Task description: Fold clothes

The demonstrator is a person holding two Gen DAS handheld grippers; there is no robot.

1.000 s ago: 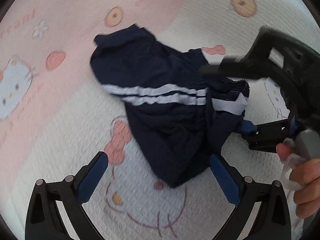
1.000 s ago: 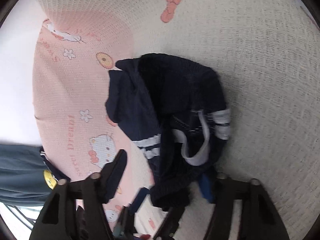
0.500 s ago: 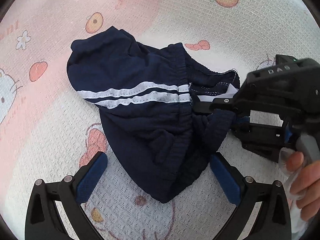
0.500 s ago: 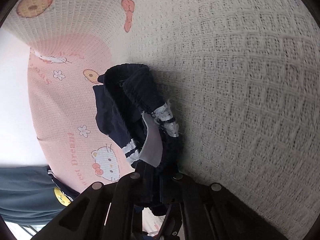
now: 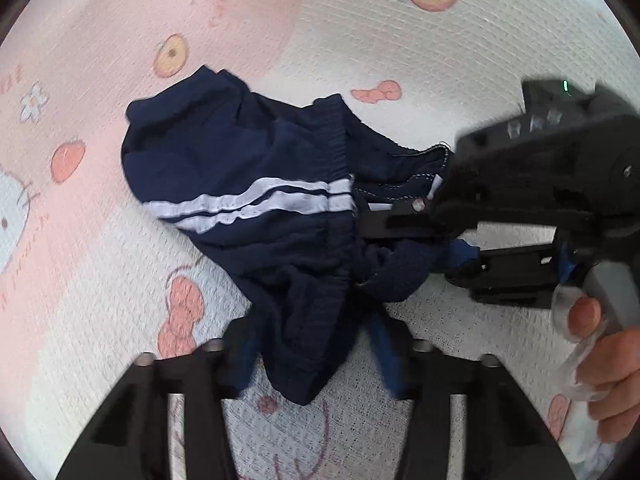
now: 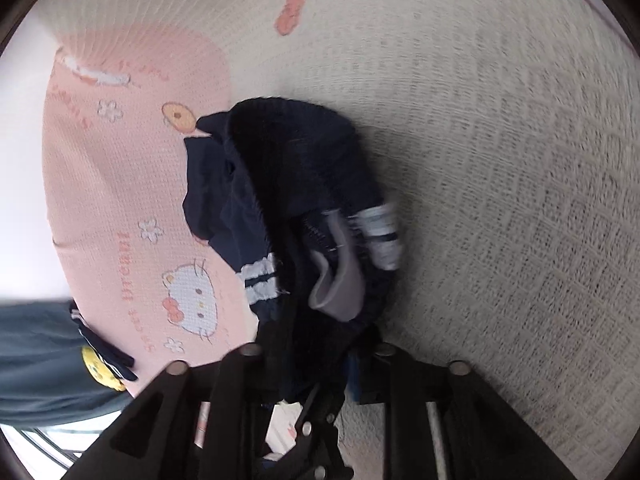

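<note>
Crumpled navy shorts (image 5: 240,168) with two white stripes lie on a pink and white cartoon-print blanket (image 5: 360,32). In the left wrist view my left gripper (image 5: 312,356) sits at the shorts' near lower tip, with its fingers pressed against the fabric from both sides. My right gripper (image 5: 400,240) comes in from the right and is shut on the bunched waistband end. In the right wrist view the shorts (image 6: 288,168) hang bunched between the fingers of the right gripper (image 6: 312,360). A pale inner label shows there, and the pinched cloth hides the pads.
A person's hand (image 5: 600,360) holds the right gripper's handle at the right edge. A grey-blue garment (image 6: 36,360) with a yellow patch lies past the blanket's left side. The blanket (image 6: 500,160) stretches wide and bare to the right of the shorts.
The left gripper's fingers, wide apart before, have drawn together onto the shorts' lower tip. The right gripper shut on the waistband end about half a second ago and still holds it.
</note>
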